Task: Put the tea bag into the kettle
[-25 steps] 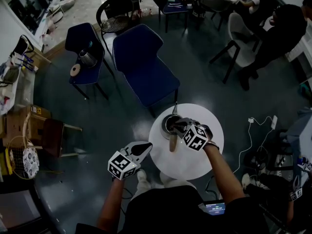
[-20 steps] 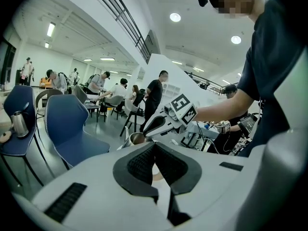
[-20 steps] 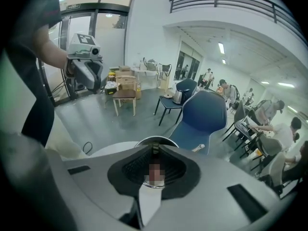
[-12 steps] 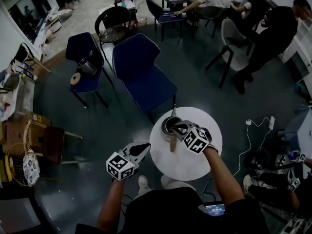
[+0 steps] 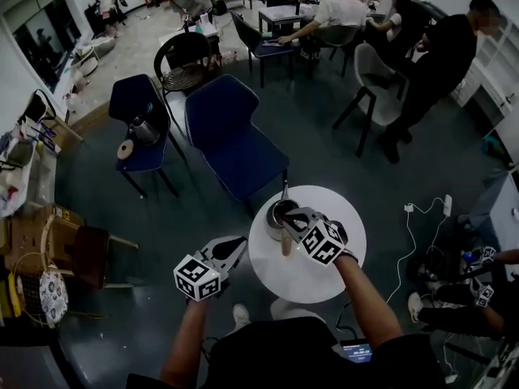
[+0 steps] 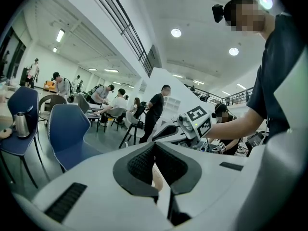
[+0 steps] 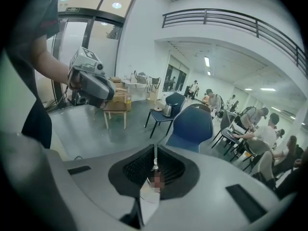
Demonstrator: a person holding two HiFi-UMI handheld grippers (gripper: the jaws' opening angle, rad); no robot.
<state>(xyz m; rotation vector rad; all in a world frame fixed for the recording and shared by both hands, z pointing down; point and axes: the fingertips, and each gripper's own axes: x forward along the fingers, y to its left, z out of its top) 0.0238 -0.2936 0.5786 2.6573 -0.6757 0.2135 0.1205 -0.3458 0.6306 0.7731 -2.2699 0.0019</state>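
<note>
A round white table (image 5: pixel 324 278) carries a metal kettle (image 5: pixel 280 212) with a wooden handle (image 5: pixel 286 241). My right gripper (image 5: pixel 292 216) hovers at the kettle's open top, its marker cube just behind. In the right gripper view its jaws (image 7: pixel 154 150) are closing on a thin white tea bag (image 7: pixel 150 192), whose string runs up between the pads. My left gripper (image 5: pixel 233 248) hangs off the table's left edge, jaws together and nothing gripped. The left gripper view shows those tips (image 6: pixel 154 146) touching, with the right gripper (image 6: pixel 195 124) beyond them.
A large blue chair (image 5: pixel 231 140) stands just behind the table. A smaller blue chair (image 5: pixel 134 104) to the left holds another kettle (image 5: pixel 144 130). Several people sit and stand at the far tables. Cables (image 5: pixel 422 209) lie on the floor at the right, boxes (image 5: pixel 32 217) at the left.
The head view has tilted up, showing more of the far room. Both grippers keep roughly the same places relative to the table and kettle.
</note>
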